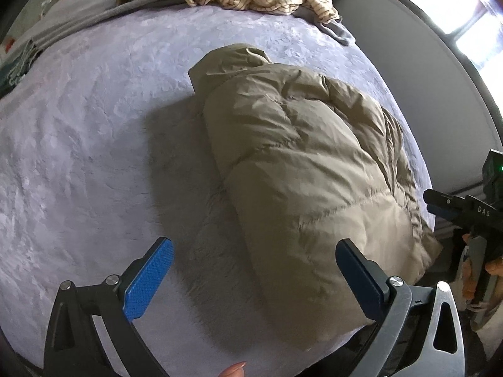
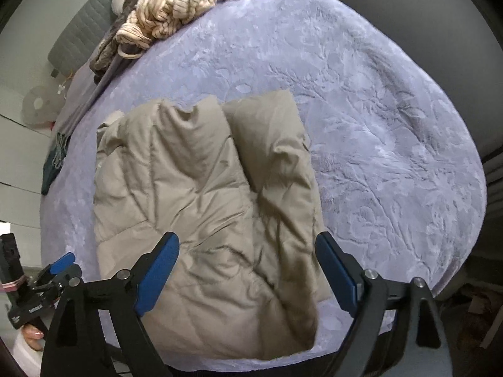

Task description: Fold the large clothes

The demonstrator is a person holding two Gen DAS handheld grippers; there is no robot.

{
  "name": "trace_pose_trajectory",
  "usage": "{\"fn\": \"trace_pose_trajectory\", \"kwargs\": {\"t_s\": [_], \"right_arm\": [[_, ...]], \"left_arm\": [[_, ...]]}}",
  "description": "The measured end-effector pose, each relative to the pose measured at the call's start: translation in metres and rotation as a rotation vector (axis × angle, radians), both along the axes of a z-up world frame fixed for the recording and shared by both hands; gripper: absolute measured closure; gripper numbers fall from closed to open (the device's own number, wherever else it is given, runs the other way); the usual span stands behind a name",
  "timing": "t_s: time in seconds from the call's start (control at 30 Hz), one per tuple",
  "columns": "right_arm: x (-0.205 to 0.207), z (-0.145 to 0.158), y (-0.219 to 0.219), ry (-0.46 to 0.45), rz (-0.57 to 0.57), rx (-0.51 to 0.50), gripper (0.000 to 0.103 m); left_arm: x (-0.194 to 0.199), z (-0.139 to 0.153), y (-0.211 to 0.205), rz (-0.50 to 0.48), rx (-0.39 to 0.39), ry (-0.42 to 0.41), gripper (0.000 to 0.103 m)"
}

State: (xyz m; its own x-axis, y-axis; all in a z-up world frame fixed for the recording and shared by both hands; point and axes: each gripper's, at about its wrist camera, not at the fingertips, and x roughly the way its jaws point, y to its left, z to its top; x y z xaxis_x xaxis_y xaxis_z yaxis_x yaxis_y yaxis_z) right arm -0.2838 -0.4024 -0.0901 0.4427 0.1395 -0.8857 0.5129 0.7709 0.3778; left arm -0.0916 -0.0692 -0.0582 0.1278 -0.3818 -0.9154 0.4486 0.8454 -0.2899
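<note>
Khaki padded jacket [image 2: 201, 207] lying on the lilac bed cover [image 2: 377, 125], near the bed's closer edge, already gathered into a thick oblong bundle. Sides turned inward, with two panels meeting along a lengthwise crease running toward 12 o'clock in the right wrist view; collar or hood end tucked at the far end, toward 11 o'clock in the left wrist view. Judged largely folded: no sleeve trailing loose, outline compact, though puffy and creased, with the nearest hem somewhat uneven. Possibly left: one more fold end over end, or some flattening and squaring; cannot say for sure from here. Left gripper [image 1: 251, 282] hovering over the bundle's near left edge, fingers spread wide, blue pads [image 1: 147, 279] clear of the fabric, nothing gripped. Right gripper [image 2: 248, 273] poised above the near end of the jacket, fingers also well apart, fabric below them but not pinched. Farther out, at 12 o'clock, heap of striped cream clothing [image 2: 169, 3] beside grey garments at the head of the bed, apparently awaiting folding, so the wider job looks unfinished.
</note>
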Motion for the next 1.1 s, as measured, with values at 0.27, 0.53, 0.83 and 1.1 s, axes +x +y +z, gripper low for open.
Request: {"fn": "trace_pose_trajectory", "kwargs": {"t_s": [0.27, 0.53, 0.83, 1.1], "right_arm": [[0.021, -0.016, -0.034, 0.008, 0.02, 0.048, 0.013], [0.037, -0.047, -0.051, -0.006, 0.086, 0.188, 0.011], [0.056, -0.096, -0.06, -0.004, 0.124, 0.411, 0.01], [0.069, -0.075, -0.048, -0.071, 0.268, 0.48, 0.0]], "left_arm": [[0.016, -0.013, -0.022, 0.014, 0.008, 0.04, 0.0], [0.035, -0.035, -0.032, 0.025, -0.087, 0.166, 0.0], [0.045, -0.052, -0.046, 0.019, -0.106, 0.223, 0.0], [0.047, -0.055, -0.049, 0.016, -0.12, 0.23, 0.0]]}}
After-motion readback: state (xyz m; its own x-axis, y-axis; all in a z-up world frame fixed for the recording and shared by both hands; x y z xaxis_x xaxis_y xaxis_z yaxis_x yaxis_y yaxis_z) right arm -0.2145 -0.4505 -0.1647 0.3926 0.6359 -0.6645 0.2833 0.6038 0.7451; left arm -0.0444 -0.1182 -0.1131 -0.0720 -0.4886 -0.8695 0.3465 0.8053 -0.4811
